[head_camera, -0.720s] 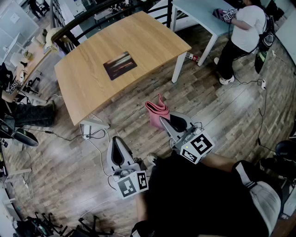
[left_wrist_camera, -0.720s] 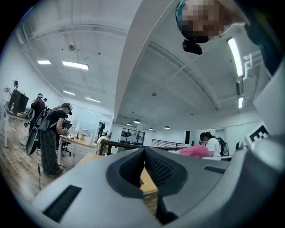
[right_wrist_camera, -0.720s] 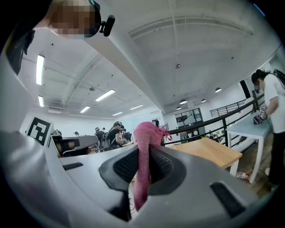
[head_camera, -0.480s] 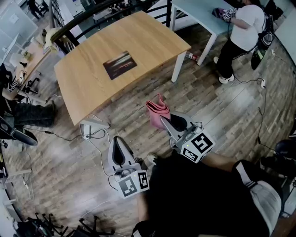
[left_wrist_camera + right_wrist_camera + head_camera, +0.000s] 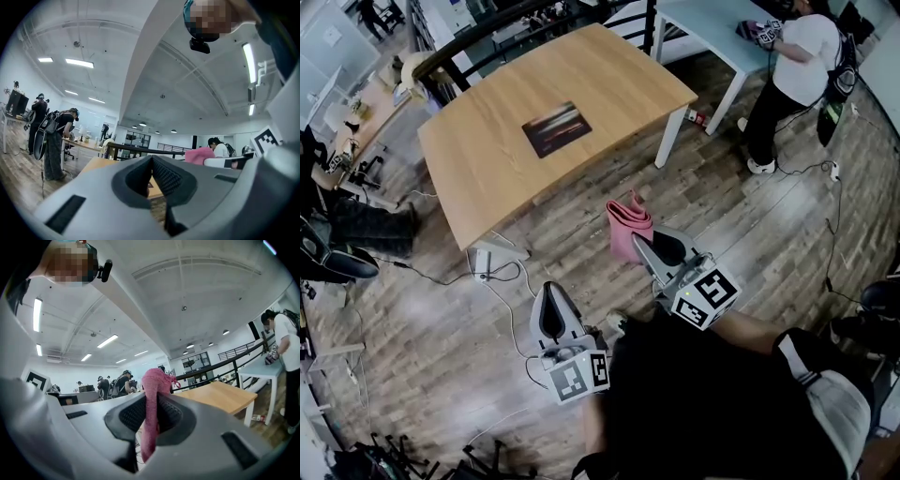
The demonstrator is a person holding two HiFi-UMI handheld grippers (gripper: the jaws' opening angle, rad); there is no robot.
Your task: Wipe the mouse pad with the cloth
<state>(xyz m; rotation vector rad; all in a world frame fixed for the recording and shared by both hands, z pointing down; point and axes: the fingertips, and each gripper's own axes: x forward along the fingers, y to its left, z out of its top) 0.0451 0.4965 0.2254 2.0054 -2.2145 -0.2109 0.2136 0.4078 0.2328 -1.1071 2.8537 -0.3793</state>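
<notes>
A dark mouse pad (image 5: 556,127) lies near the middle of the wooden table (image 5: 497,178) in the head view. My right gripper (image 5: 636,240) is held over the floor in front of the table, shut on a pink cloth (image 5: 627,225). In the right gripper view the pink cloth (image 5: 151,404) hangs pinched between the jaws. My left gripper (image 5: 547,292) sits lower left, nearer the body, with its jaws together and nothing between them (image 5: 151,176). Both grippers are well short of the pad.
Wood plank floor with cables and a white power box (image 5: 492,258) lies by the table's near corner. A person (image 5: 787,75) stands at a pale blue table (image 5: 712,37) at the upper right. Chairs and clutter line the left edge.
The view has shifted slightly; the table and pad sit a little to the right and lower in frame. Both grippers keep their pose, the cloth still held.
</notes>
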